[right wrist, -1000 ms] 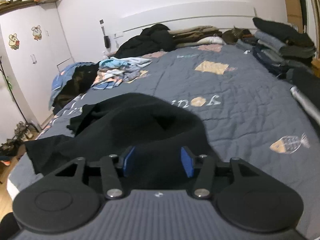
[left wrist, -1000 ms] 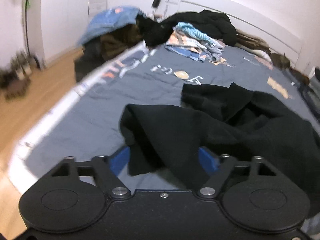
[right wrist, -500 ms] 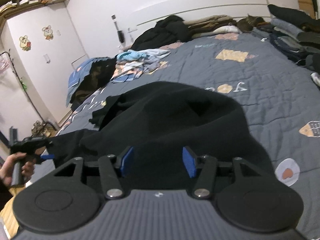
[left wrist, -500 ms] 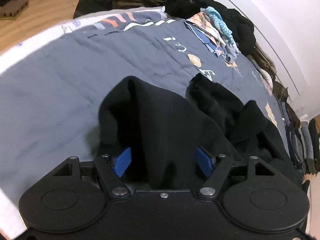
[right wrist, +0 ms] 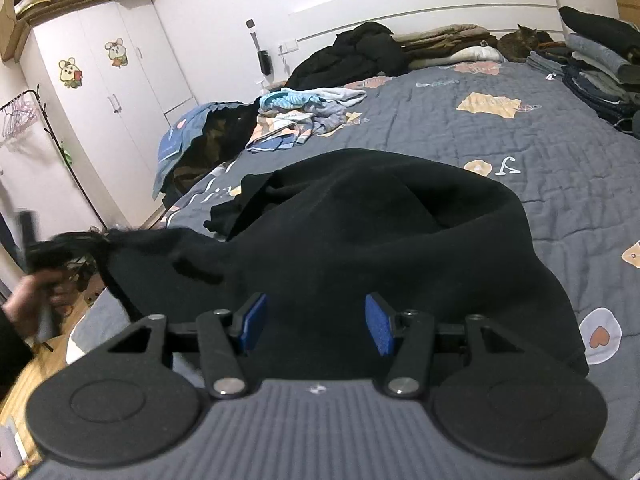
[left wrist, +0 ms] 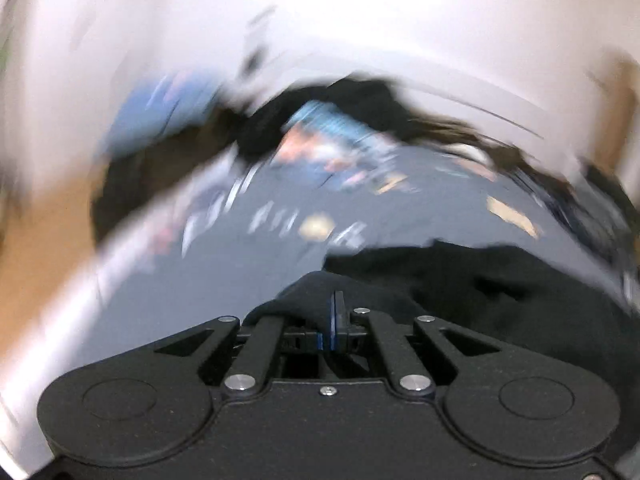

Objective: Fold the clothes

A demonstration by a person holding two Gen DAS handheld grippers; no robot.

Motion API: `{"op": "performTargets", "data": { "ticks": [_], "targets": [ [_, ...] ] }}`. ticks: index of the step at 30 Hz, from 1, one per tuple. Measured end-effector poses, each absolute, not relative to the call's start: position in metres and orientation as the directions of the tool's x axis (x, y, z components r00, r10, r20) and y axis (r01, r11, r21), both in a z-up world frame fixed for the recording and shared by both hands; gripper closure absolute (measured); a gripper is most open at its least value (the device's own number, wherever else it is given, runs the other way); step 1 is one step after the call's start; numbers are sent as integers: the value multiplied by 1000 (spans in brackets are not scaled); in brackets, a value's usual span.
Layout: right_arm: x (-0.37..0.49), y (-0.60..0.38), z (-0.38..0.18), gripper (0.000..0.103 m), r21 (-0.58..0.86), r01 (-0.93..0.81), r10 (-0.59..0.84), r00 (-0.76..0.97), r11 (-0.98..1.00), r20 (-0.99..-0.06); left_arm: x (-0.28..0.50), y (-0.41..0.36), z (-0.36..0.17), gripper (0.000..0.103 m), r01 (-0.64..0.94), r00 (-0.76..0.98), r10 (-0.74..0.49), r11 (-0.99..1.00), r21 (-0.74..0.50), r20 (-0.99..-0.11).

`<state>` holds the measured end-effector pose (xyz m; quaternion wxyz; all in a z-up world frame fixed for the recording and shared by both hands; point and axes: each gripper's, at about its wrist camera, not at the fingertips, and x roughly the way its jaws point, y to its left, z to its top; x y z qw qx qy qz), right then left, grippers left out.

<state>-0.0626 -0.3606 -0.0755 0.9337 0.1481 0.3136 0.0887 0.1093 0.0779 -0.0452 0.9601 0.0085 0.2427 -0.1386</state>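
The left gripper (left wrist: 335, 312) has its blue fingers (left wrist: 332, 320) pressed tight together, and a bit of the black garment (right wrist: 380, 232) looks pinched between them, though that view is blurry. In the right view the same gripper shows at 9 o'clock, in the person's hand (right wrist: 28, 304), with a corner of the dark cloth pulled out toward it.

The right gripper (right wrist: 316, 324) has its fingers apart, with cloth lying between them but nothing squeezed.

The garment sits in a soft heap on the near part of the bed (right wrist: 560, 152), on the grey quilt. It looks light, floppy and thick, so it will sag and bunch. A good spot to grab is an edge or corner, not the puffy middle.

At 12 o'clock lie other clothes (right wrist: 304, 116).
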Motion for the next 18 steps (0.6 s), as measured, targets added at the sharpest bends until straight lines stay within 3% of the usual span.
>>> {"op": "performTargets", "data": {
  "ticks": [2, 4, 6, 7, 8, 11, 16, 18],
  "targets": [
    [-62, -359, -76, 49, 339, -76, 265, 786, 938, -559, 89, 73, -42, 97, 358, 812, -279, 932, 59, -513],
    [-59, -357, -78, 49, 345, -81, 274, 781, 935, -561, 82, 83, -53, 93, 386, 733, -312, 923, -8, -604],
    [-59, -354, -79, 49, 351, -87, 284, 778, 932, -561, 85, 103, -79, 73, 306, 640, -342, 935, -180, -688],
    [-59, -352, -80, 49, 354, -89, 287, 776, 931, -561, 84, 113, -94, 51, 252, 595, -359, 933, -258, -719],
    [-59, -352, -81, 49, 357, -90, 291, 775, 930, -561, 82, 122, -105, 47, 210, 566, -370, 929, -305, -737],
    [-60, -350, -80, 49, 358, -100, 300, 771, 928, -562, 61, 140, -116, 47, 186, 579, -341, 940, -287, -741],
    [-56, -342, -79, 49, 352, -116, 309, 766, 929, -563, 43, 153, -111, 44, 209, 648, -169, 977, -41, -743],
    [-54, -338, -79, 49, 356, -121, 316, 764, 927, -562, 52, 152, -113, 44, 204, 647, -134, 979, 1, -751]
  ]
}}
